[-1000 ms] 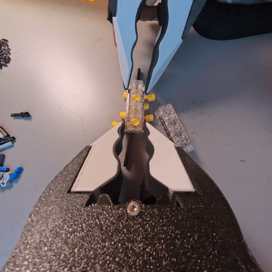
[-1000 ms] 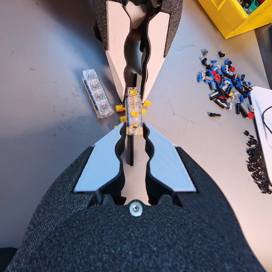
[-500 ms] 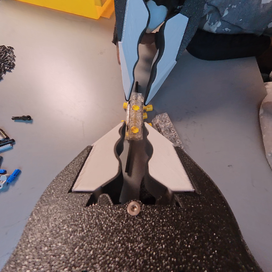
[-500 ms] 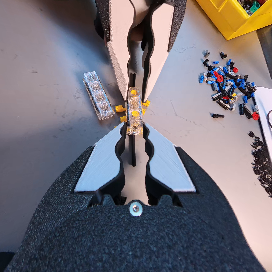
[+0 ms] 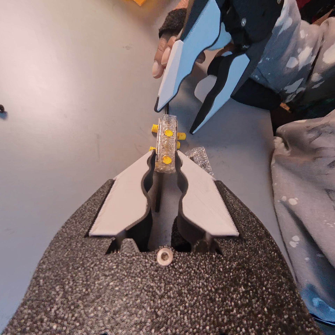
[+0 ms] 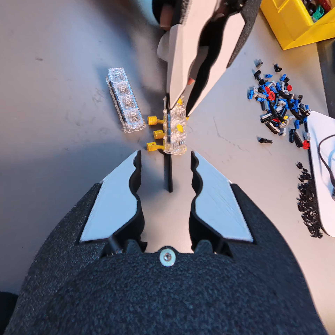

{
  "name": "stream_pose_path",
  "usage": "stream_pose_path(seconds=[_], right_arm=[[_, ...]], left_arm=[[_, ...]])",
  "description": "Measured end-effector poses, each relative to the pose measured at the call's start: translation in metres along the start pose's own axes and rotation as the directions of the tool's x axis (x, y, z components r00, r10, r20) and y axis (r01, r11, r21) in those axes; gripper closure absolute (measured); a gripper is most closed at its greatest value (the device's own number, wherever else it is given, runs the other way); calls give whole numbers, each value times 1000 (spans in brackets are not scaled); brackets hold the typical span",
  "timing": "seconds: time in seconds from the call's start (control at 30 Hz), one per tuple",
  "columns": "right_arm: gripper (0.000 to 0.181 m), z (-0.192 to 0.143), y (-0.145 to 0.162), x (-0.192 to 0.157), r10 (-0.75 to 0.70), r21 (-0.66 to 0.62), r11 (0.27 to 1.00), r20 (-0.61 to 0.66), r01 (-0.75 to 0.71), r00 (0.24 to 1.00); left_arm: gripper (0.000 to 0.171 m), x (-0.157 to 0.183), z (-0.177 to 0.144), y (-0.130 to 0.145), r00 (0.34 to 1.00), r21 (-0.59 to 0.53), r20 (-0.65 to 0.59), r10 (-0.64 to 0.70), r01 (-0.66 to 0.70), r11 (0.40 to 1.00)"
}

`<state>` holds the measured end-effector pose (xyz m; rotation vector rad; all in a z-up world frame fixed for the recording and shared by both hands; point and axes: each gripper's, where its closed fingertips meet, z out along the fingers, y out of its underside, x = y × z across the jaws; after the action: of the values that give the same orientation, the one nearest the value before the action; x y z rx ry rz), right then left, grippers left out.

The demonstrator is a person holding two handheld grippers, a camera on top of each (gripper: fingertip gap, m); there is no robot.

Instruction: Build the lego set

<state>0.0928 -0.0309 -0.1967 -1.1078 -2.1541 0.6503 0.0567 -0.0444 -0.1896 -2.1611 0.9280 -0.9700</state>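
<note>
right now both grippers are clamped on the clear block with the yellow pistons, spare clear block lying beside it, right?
Not quite. Only the left gripper is clamped on the clear block. The right wrist view shows the right gripper open, short of it. The spare block does lie beside it.

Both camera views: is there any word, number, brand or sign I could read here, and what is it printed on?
None: there is no readable text in either view.
The clear block with yellow pistons, the spare clear block, the yellow bin and the white board show no print.
Any marks on the pile of small parts are too small to tell.
</note>
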Motion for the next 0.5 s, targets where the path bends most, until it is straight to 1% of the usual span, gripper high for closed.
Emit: stream_pose_path(seconds=[0.1,0.17,0.2,0.27,0.37,0.4,0.43,0.5], right_arm=[[127,6,-2,0,-2,8,1000,-8,2,1000],[131,9,-1,2,-1,9,1000,-20,1,1000],[135,9,-1,4,1,12,1000,-28,-1,1000],[136,10,0,5,16,21,1000,-25,-15,1000],[141,8,-4,4,65,56,996,3,-65,998],[149,6,-7,4,81,80,993,14,-82,997],[153,5,-9,5,92,97,991,18,-93,996],[153,4,-7,7,108,90,990,26,-110,994]], left_arm=[[151,-2,0,-2,989,-25,-81,-121,119,993],[151,-3,-1,-2,973,-42,-133,-188,183,982],[151,-3,-1,-3,967,-50,-152,-206,200,978],[151,-4,-1,-3,960,-60,-171,-222,215,975],[150,-6,-2,-5,965,-50,-157,-208,203,978],[149,-6,-3,-6,970,-40,-149,-190,186,982],[145,-5,-5,-8,977,-27,-140,-160,158,987],[144,-1,-8,-10,990,-11,-119,-81,81,997]])
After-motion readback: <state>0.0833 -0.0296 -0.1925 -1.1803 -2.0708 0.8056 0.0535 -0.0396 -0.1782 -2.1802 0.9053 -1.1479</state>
